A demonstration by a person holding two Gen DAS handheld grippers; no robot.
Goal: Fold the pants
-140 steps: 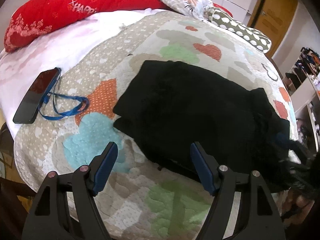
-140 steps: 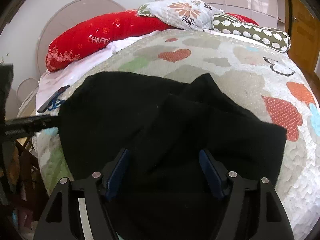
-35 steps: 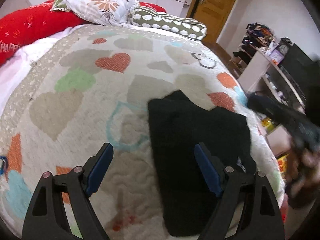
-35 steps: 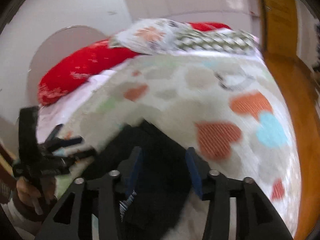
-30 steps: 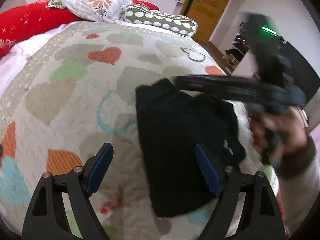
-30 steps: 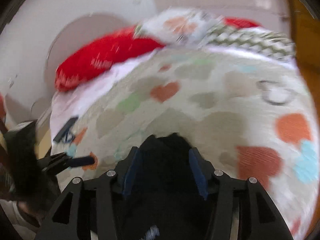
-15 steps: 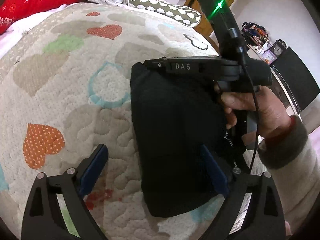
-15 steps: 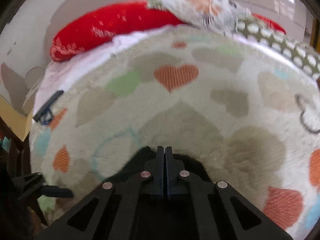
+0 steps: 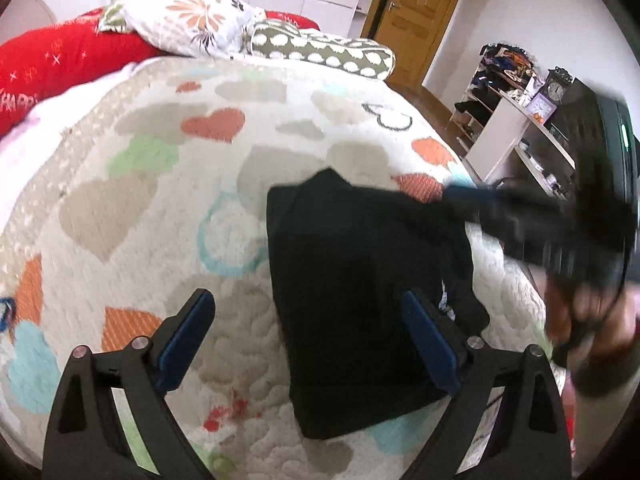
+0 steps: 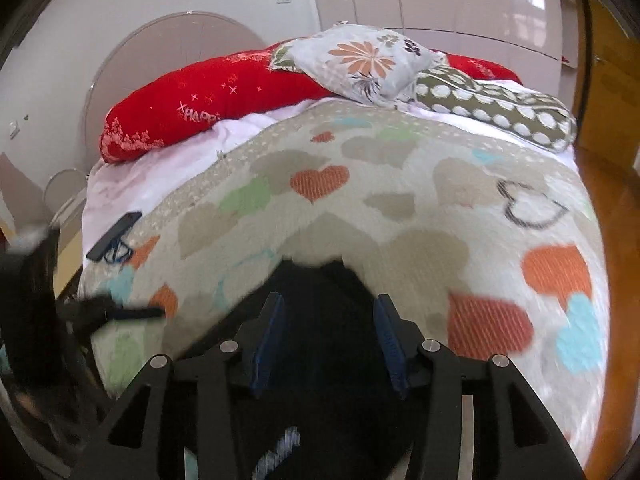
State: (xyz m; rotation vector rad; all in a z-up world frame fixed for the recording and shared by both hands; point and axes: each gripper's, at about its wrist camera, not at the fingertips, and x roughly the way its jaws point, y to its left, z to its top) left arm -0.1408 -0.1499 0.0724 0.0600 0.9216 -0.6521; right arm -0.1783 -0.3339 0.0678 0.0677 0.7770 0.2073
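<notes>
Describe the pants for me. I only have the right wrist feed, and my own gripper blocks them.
Observer: In the left wrist view, the pants lie as one compact folded rectangle on the quilt.
Operator: Report the left gripper.
Observer: The left gripper is open and holds nothing. It straddles the pants' left edge.
Operator: Say where my gripper sits.
Observer: The right gripper, blurred, is at the pants' far right corner, apart from the left one.
</notes>
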